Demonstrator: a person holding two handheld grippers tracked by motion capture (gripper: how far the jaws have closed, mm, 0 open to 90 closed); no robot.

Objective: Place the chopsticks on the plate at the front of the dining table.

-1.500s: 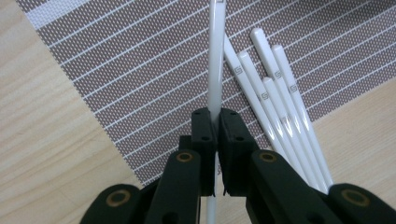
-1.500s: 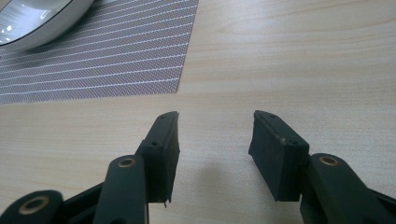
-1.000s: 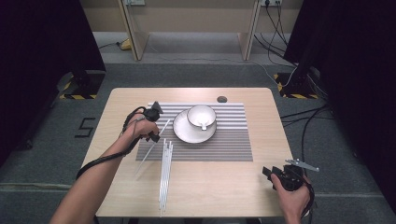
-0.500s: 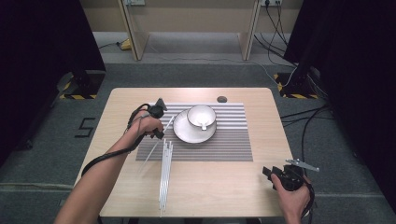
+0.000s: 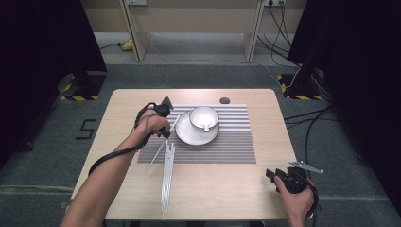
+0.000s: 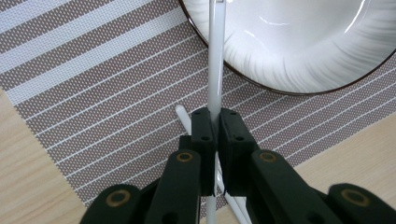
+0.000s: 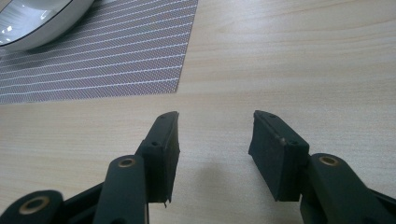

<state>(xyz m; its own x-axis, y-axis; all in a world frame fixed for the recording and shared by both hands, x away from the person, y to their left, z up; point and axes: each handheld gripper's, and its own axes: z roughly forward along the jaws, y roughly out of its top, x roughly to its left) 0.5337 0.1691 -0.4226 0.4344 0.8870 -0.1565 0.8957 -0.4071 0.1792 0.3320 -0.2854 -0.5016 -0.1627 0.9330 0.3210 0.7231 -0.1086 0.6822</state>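
My left gripper (image 6: 215, 116) is shut on a thin white straw (image 6: 215, 60) that runs up past the rim of a white plate (image 6: 303, 46). In the high view the left gripper (image 5: 166, 133) sits just left of the plate (image 5: 191, 136), above the striped placemat (image 5: 227, 142), and the held straw (image 5: 157, 153) slants back toward the person. A white cup (image 5: 204, 117) stands on the plate. A second straw (image 6: 184, 119) lies on the mat under the jaws. My right gripper (image 5: 272, 176) (image 7: 215, 135) rests open near the front right table edge, nothing between its jaws.
A bundle of several white straws (image 5: 166, 182) lies lengthwise from the mat's front left corner toward the table's front edge. A small dark round disc (image 5: 224, 100) sits at the far edge. The right gripper view catches the mat's corner (image 7: 116, 60) and the plate's rim (image 7: 37, 23).
My left hand has edged a little toward the far side of the table with the straw still gripped. The right hand has stayed where it was.
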